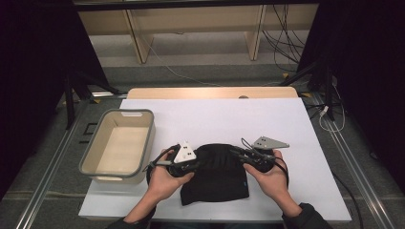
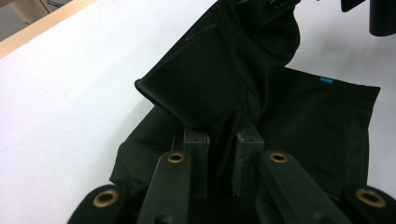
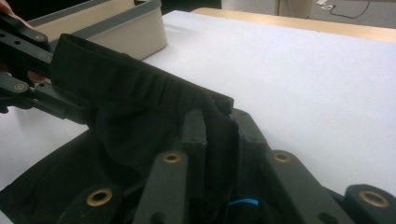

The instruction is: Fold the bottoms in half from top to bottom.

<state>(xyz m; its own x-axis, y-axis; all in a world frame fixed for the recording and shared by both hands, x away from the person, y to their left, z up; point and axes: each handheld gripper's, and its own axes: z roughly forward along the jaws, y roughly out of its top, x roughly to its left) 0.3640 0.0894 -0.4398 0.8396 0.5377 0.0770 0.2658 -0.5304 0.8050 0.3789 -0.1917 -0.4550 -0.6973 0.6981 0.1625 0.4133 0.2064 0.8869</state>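
Both claws pinched onto the black folded fabric garment (image 1: 215,171), lying mid-table on the white sheet (image 1: 267,124), far edge lifted. Left gripper (image 2: 223,140) clamped on cloth, right gripper (image 3: 217,128) likewise. Best folding evenly, hands level, towards the near hem; grey plastic bin (image 1: 119,143) waiting alongside.

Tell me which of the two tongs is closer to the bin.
The left tongs: they grip the black cloth on the side next to the grey bin, while the right tongs grip its far side.
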